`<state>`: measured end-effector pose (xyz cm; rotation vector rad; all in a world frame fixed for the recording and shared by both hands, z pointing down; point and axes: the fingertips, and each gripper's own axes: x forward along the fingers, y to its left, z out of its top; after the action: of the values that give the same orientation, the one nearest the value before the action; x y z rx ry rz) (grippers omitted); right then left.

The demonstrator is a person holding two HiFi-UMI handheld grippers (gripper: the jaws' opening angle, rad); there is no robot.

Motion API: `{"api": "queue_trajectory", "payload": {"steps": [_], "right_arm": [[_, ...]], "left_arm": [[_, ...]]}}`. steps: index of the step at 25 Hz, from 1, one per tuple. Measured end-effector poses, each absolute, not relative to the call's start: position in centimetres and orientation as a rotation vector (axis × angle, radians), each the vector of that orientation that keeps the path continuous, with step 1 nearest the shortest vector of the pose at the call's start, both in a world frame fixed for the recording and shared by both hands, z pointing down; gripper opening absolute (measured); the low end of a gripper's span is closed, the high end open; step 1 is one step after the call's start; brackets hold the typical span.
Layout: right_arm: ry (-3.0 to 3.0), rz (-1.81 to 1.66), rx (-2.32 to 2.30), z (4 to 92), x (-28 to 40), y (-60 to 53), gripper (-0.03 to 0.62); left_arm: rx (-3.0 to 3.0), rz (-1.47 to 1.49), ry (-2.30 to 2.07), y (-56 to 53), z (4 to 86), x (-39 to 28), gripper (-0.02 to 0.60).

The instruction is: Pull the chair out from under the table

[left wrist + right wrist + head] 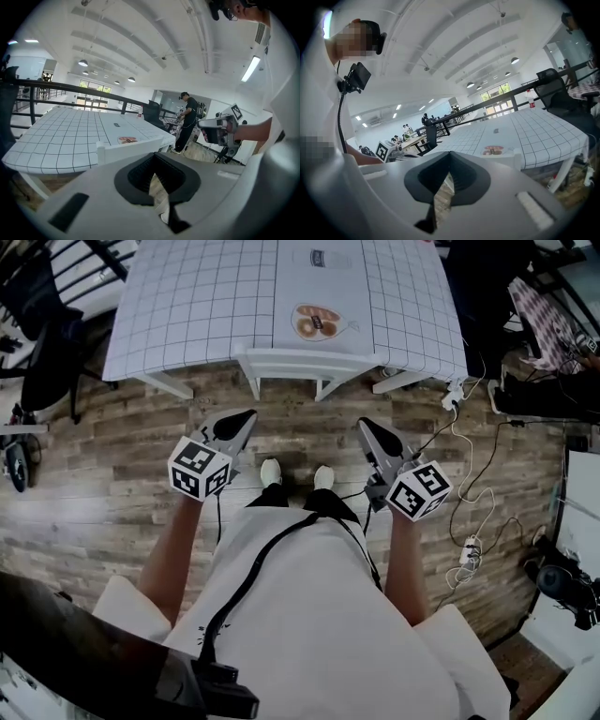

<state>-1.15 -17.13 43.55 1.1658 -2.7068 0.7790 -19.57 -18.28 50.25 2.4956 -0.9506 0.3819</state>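
A white chair is tucked under the table, which wears a white cloth with a black grid; only the chair's top rail shows at the table's near edge. My left gripper is shut and empty, a short way in front of the rail's left end. My right gripper is also shut and empty, just short of the rail's right end. The left gripper view shows its closed jaws below the chair rail. In the right gripper view the closed jaws point toward the chair rail.
A small plate of food lies on the table just beyond the chair. White cables and a power strip trail over the wooden floor at the right. A black office chair stands at the left. A person stands beyond the table.
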Motion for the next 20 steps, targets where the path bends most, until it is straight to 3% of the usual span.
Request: {"api": "queue_trajectory", "payload": {"steps": [12,20], "right_arm": [[-2.677,0.668,1.048,45.8,2.4,-22.0,0.005],[-2.454,0.258,0.726,50.4,3.8,-28.0,0.005]], "left_arm": [[2.514,0.583,-1.087,-21.3,50.9,-16.8,0.008],[2.554,0.945,-1.121,-26.6,53.0,-14.8,0.008]]}}
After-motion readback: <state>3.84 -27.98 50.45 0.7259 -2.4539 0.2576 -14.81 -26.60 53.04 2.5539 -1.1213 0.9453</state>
